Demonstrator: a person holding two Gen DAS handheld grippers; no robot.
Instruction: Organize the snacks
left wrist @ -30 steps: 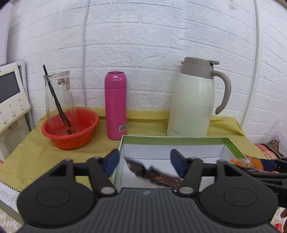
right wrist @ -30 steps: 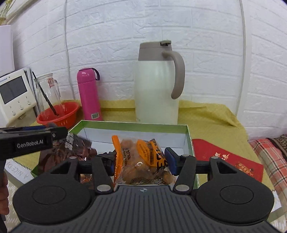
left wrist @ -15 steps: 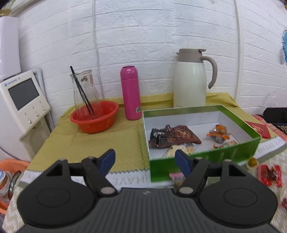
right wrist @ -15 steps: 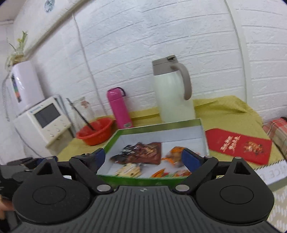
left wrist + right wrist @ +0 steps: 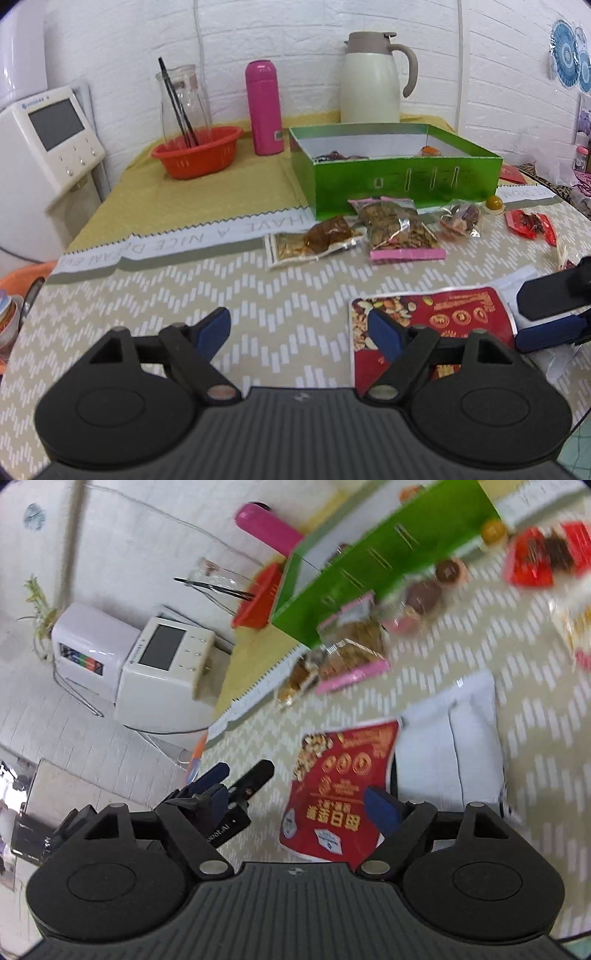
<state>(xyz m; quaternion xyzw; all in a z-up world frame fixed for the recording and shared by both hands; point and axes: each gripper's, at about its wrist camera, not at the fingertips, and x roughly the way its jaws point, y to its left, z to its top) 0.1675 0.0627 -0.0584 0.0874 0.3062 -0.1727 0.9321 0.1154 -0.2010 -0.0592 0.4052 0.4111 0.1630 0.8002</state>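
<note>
Patterned tablecloth (image 5: 258, 295), snack packets beside green box (image 5: 402, 181) (some inside).

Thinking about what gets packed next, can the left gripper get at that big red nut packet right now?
Probably yes. The red nut packet lies flat on the tablecloth just ahead of the left gripper, whose empty jaws are opening. The right gripper crowds the packet's far edge, so that side looks tight.

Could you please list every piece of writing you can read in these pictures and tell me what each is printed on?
"HAVE A NICE D...": white border strip of the tablecloth, upside down, the rest creased.
"...oot.AI": left gripper, partly hidden.
Red nut packet: large Chinese characters, upside down, too unclear to quote.
White appliance: logo too small.
</note>
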